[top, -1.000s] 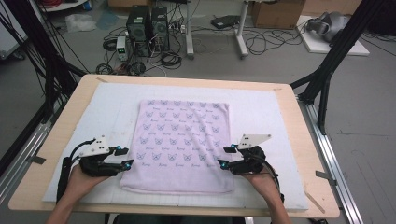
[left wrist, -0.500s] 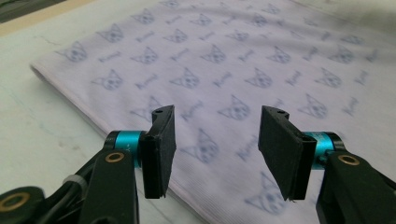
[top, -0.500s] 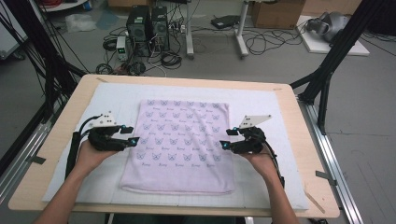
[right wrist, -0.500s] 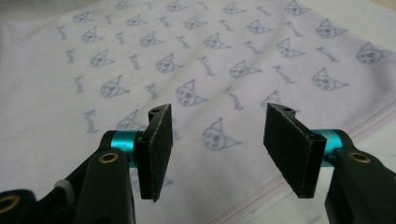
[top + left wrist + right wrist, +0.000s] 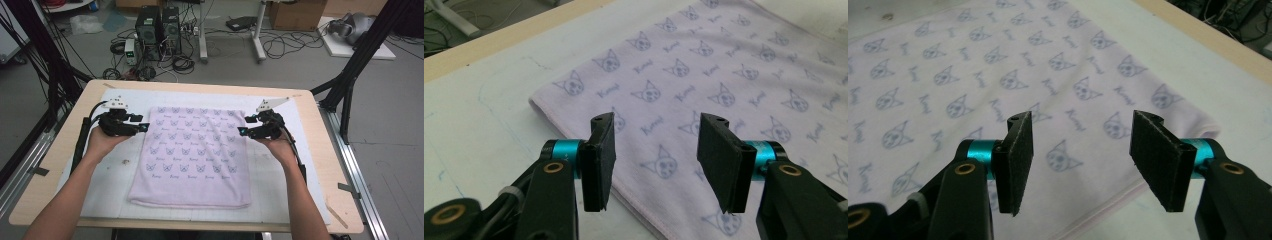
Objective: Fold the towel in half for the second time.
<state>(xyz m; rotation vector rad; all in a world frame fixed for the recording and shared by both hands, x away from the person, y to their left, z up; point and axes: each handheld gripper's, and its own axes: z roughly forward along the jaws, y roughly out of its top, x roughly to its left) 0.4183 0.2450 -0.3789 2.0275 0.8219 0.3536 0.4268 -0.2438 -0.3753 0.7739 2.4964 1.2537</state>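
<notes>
Both your hands have moved up the table since the earlier frames, from the towel's near corners to its far ones. Your left gripper [image 5: 142, 126] hovers at the far left edge of the pink towel [image 5: 195, 155], jaws apart and empty, having just closed slightly. Your right gripper [image 5: 242, 131] hovers at the far right edge, likewise apart. From above the jaws are too small to read; the gripper views show the gaps and the cat print.

In both gripper views the pale pink, cat-printed cloth towel [image 5: 704, 75] runs off the frame edges — its far side unseen; the small printed words [image 5: 923, 105] are too blurred to read.
</notes>
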